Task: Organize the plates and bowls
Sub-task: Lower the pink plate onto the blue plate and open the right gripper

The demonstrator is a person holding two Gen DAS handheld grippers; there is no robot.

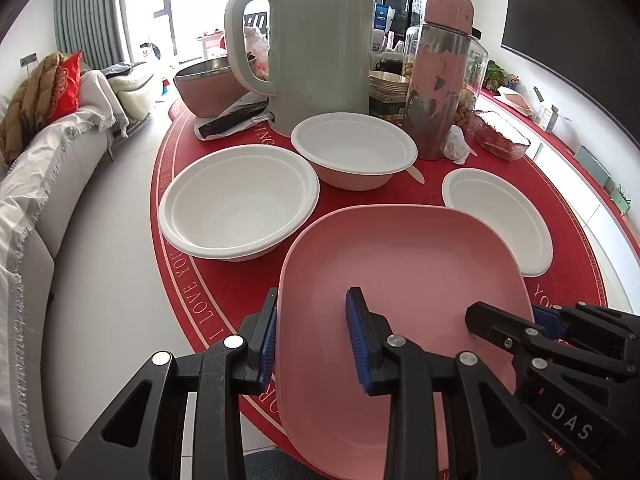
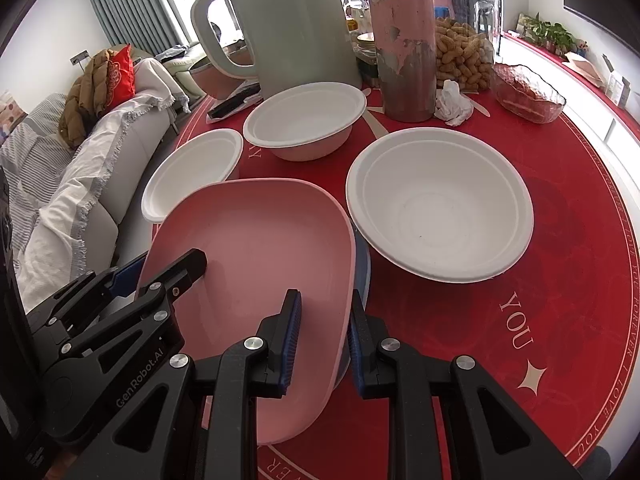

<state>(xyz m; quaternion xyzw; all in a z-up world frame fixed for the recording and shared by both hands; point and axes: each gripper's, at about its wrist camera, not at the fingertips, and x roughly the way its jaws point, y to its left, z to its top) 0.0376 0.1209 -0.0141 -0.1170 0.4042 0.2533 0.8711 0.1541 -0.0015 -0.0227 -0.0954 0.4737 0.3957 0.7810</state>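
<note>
Left gripper: nearest the left wrist camera; jaws clamped on the left rim of the pink plate, one blue pad outside the rim, the other on the plate's inner face.
Right gripper: nearest the right wrist camera; jaws clamped on the plate's right rim, one pad inside, one outside.
Pink plate, place: at the near edge of the red round table, held between the two grippers.
Pink plate, orientation: rounded square, hollow side up; its longer visible run leads away from both cameras toward the kettle; far edge slightly overlaps the white bowls in both views.
Right view only: a blue-grey rim shows just beneath the plate's right edge; whether it is a second plate cannot be told. Peanuts in a clear jar are plain here.
Left view only: the right gripper's side marked "DAS"; a pink metal-lined bowl behind the kettle.
Middle ground: three white bowls, upright and apart: left bowl, centre bowl, right bowl.
Far ground: pale green kettle, handle to the left; worn pink flask beside it; crumpled tissue at the flask's foot; clear tray.
Background: sofa with a red cushion.
</note>
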